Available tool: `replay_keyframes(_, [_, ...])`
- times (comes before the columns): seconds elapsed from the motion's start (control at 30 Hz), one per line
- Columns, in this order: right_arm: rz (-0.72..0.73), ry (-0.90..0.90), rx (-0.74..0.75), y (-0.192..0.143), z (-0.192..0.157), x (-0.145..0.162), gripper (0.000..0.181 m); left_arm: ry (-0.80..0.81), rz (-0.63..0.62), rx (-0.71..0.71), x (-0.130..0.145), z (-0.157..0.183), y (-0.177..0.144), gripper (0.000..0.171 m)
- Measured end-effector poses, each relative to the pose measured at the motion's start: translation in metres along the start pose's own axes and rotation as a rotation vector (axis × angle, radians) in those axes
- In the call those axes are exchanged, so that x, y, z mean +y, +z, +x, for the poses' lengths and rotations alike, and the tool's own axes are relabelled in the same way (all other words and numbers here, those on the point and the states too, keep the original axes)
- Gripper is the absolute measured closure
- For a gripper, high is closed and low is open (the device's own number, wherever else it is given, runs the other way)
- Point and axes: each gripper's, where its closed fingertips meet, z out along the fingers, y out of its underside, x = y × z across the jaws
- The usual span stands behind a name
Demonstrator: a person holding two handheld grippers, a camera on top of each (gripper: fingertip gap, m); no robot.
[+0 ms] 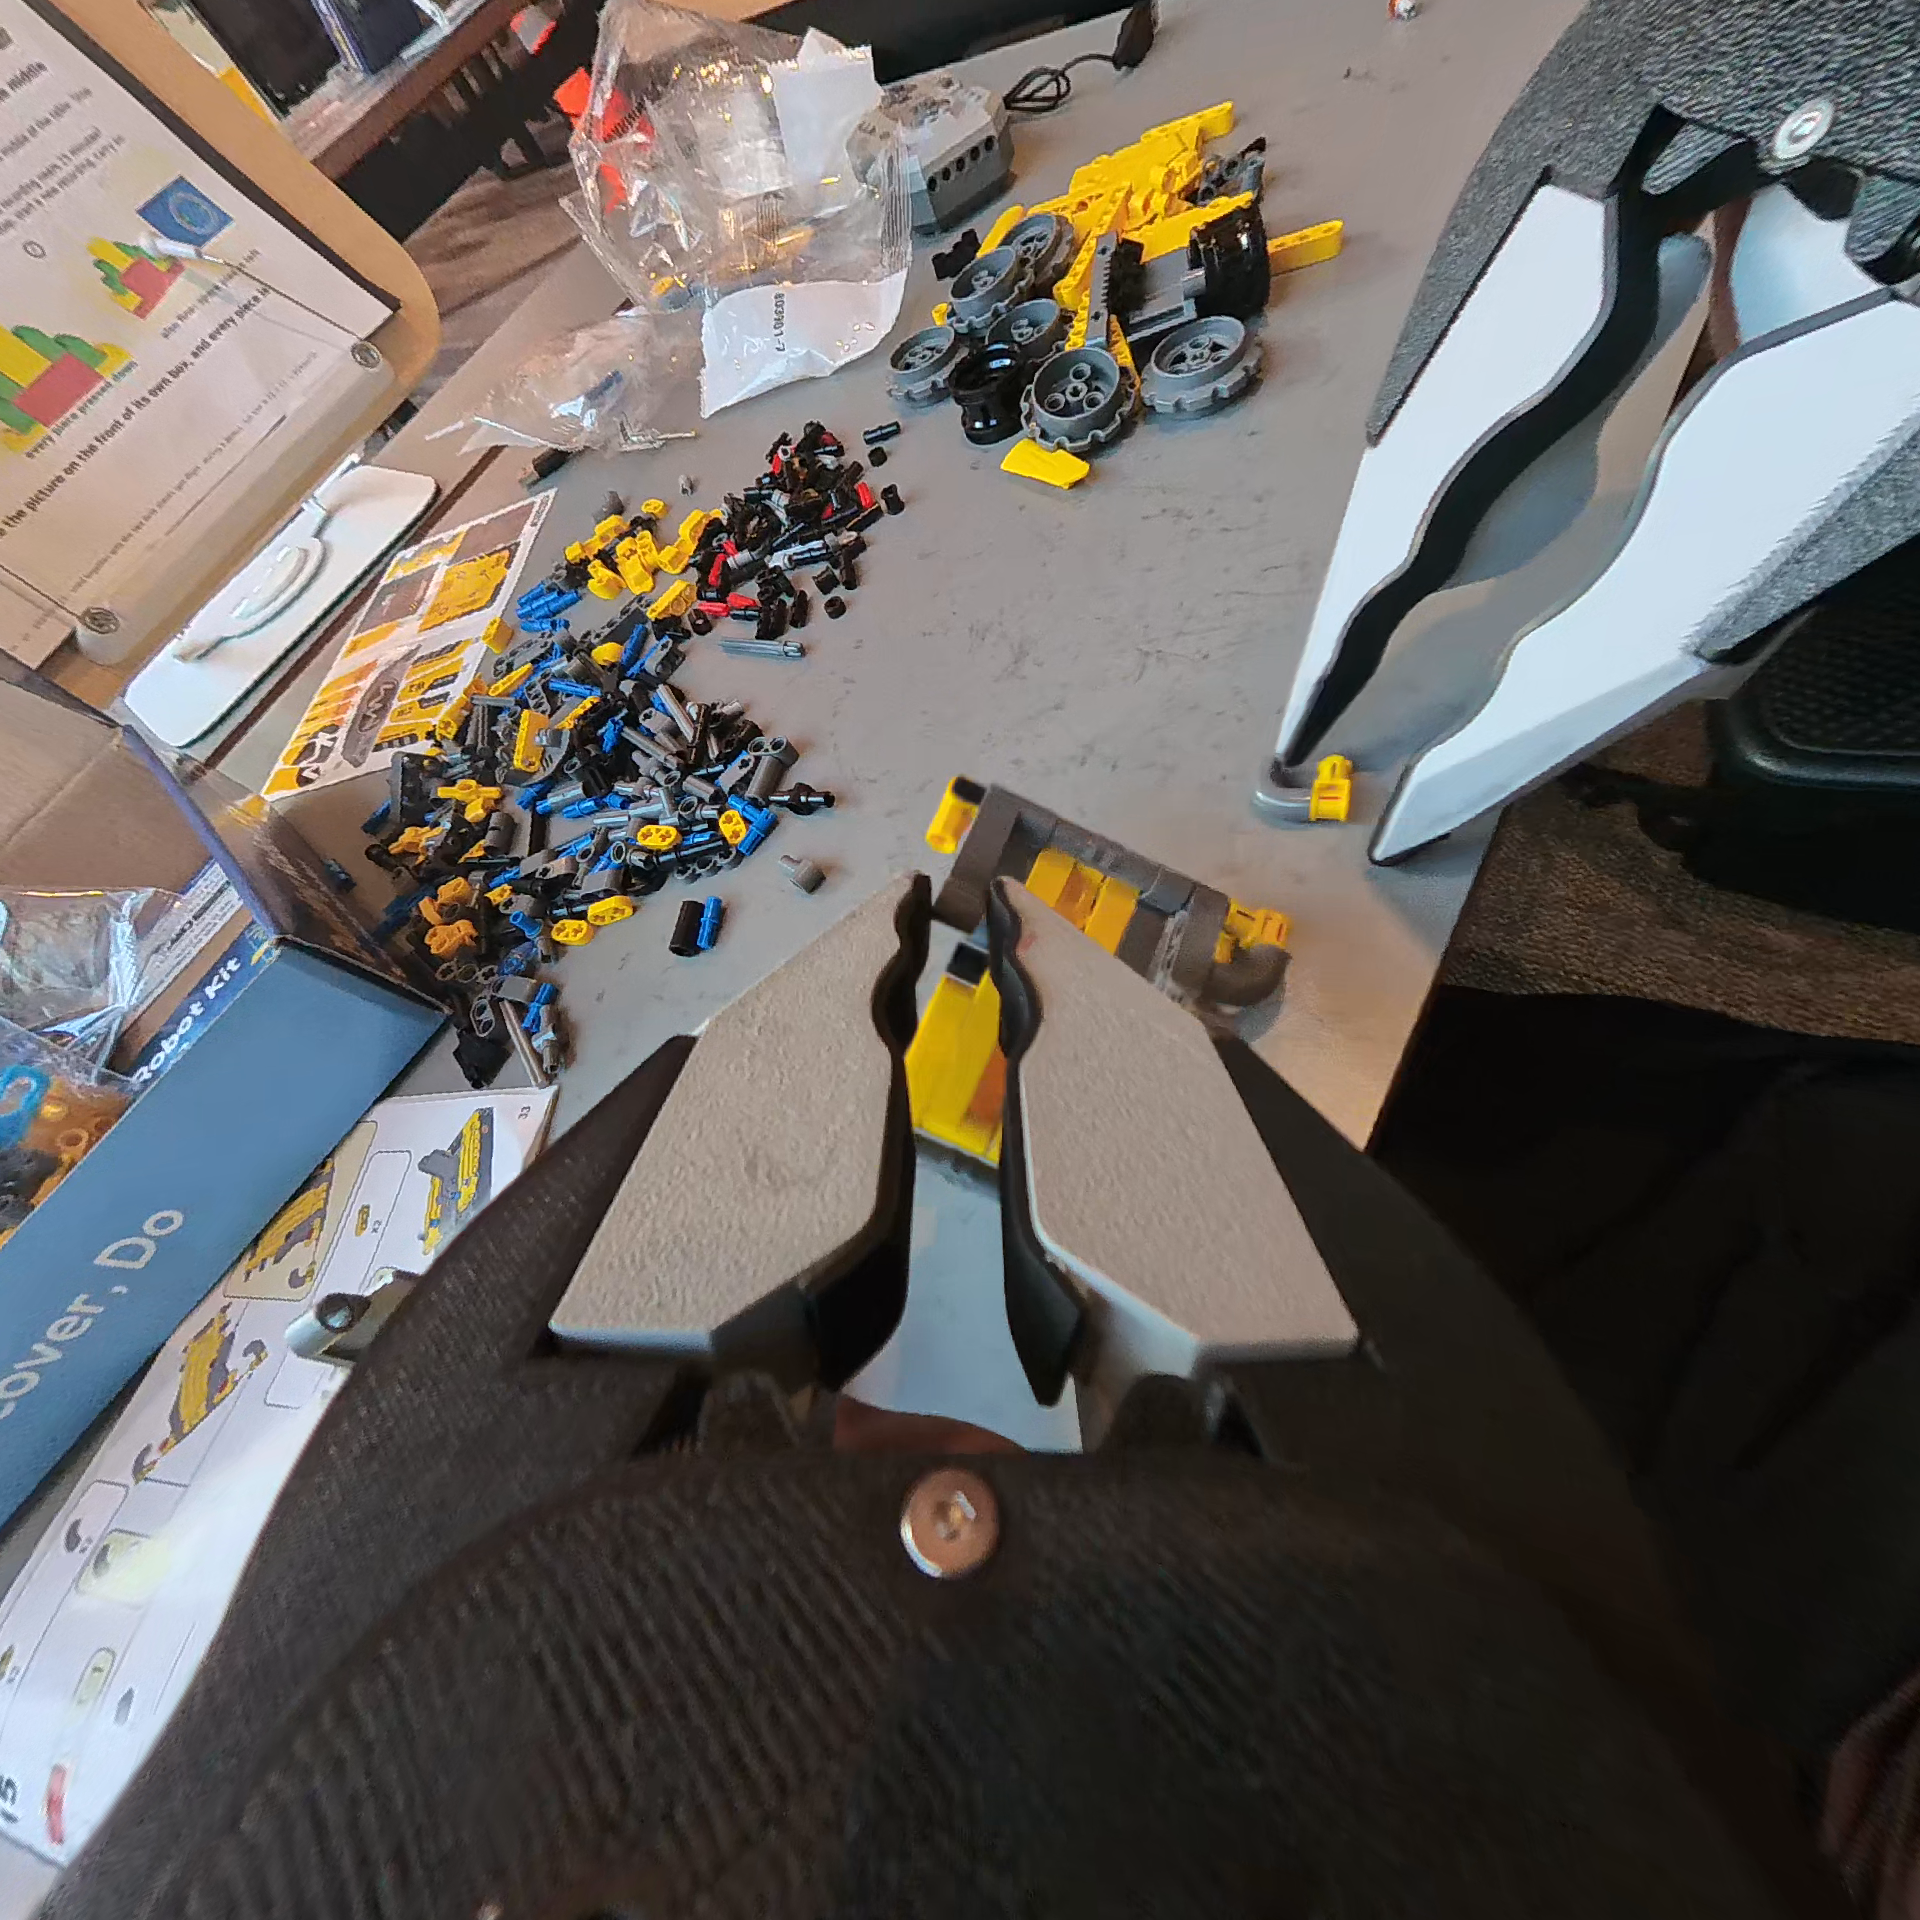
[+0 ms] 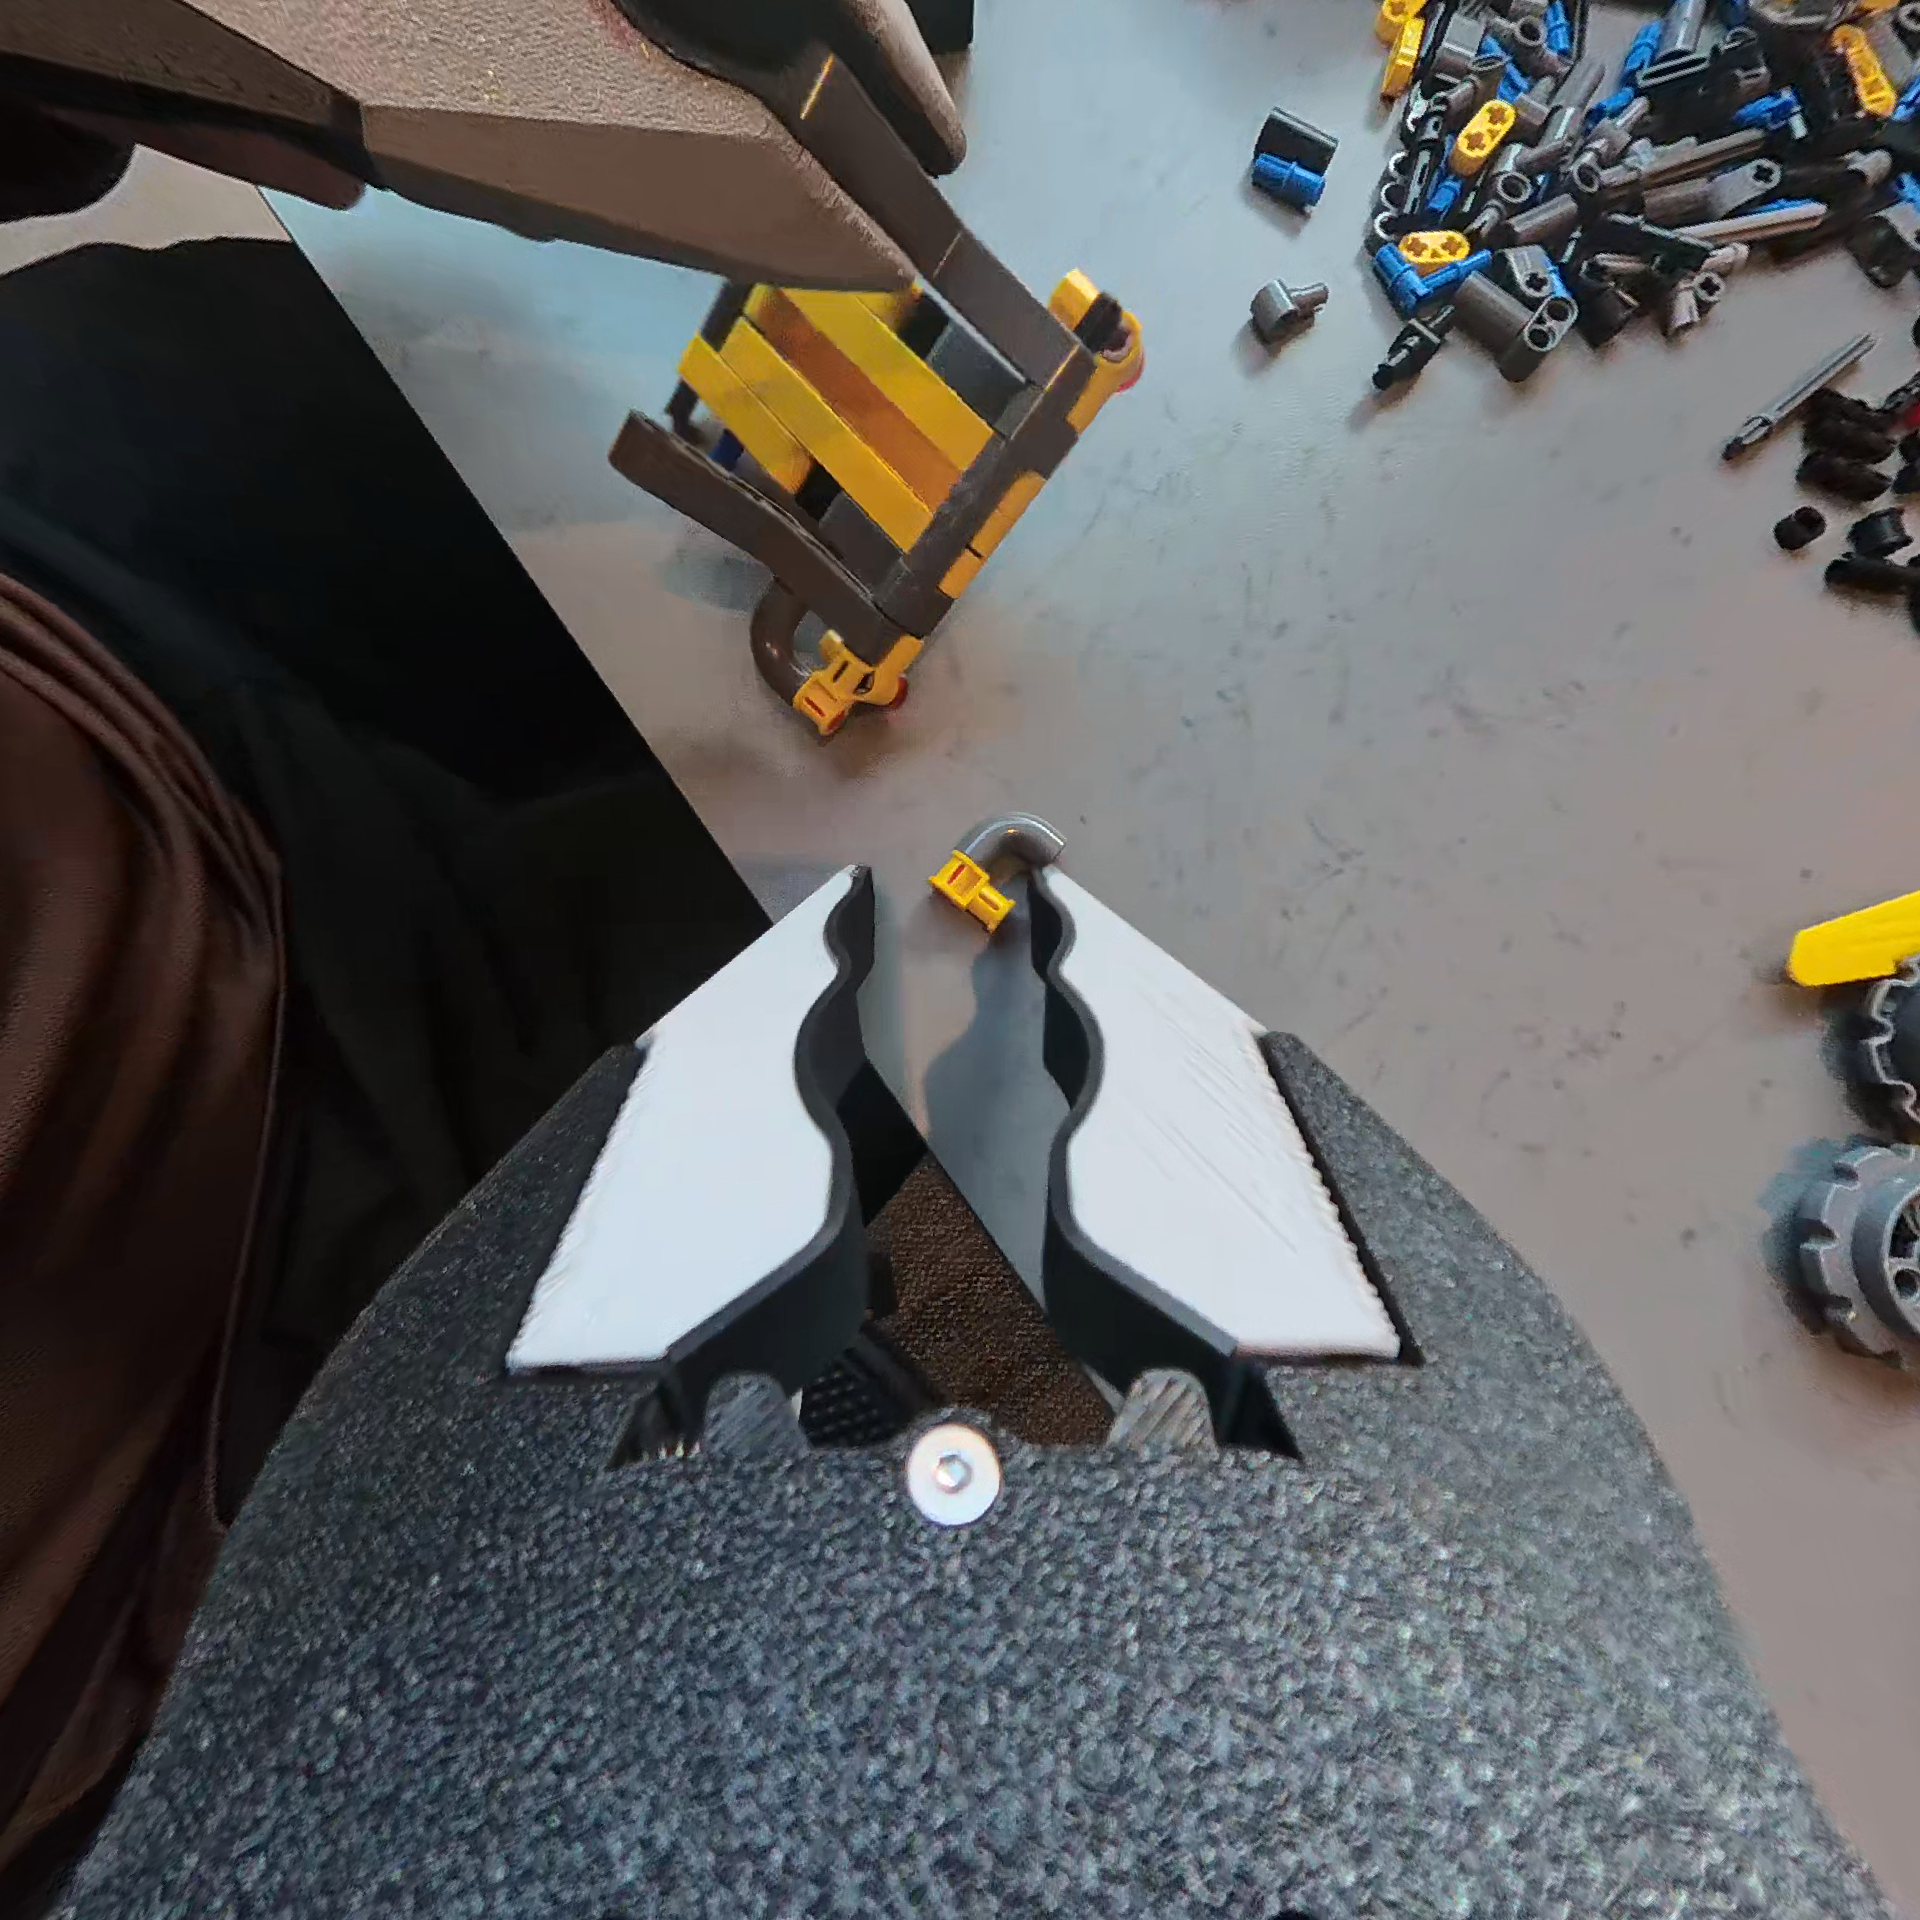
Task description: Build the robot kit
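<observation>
My left gripper [image 1: 961, 888] has grey fingers and is shut on a yellow-and-grey brick assembly [image 1: 1132, 914] that rests on the grey table [image 1: 1091, 623] near its front edge. In the right wrist view the left gripper [image 2: 925, 260] clamps the assembly [image 2: 862, 447] from above. My right gripper [image 2: 951, 878] has white fingers and is open, with its tips down at the table. A small yellow connector on a grey bent piece [image 2: 987, 873] lies between the tips, against the right finger. The right gripper [image 1: 1342, 802] and this small piece [image 1: 1311, 798] also show in the left wrist view.
A pile of small black, blue, yellow and grey parts [image 1: 623, 727] lies left of the assembly. Grey wheels and yellow beams [image 1: 1091, 312] lie farther back, beside clear plastic bags [image 1: 748, 177]. A blue box [image 1: 156, 1143] and an instruction booklet [image 1: 260, 1403] lie at the left. The grippers' ends are close to 10 cm from one another.
</observation>
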Motion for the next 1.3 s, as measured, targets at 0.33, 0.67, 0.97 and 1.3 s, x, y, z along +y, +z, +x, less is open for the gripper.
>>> replay_keyframes(0.33, [0.012,0.037,-0.077,0.001,-0.005,0.001,0.174,-0.051,-0.04,0.037,0.013,-0.004,0.004,0.164])
replay_keyframes(0.67, [0.102,0.123,-0.128,-0.009,0.002,-0.007,0.174,-0.148,-0.039,0.02,0.018,-0.011,-0.019,0.145])
replay_keyframes(0.97, [0.447,0.315,-0.617,-0.062,-0.028,-0.082,0.173,0.04,0.118,0.149,-0.03,0.006,-0.05,0.144])
replay_keyframes(1.3, [0.459,0.412,-1.025,-0.079,-0.056,-0.107,0.173,-0.089,0.225,0.484,-0.05,0.039,-0.053,0.149])
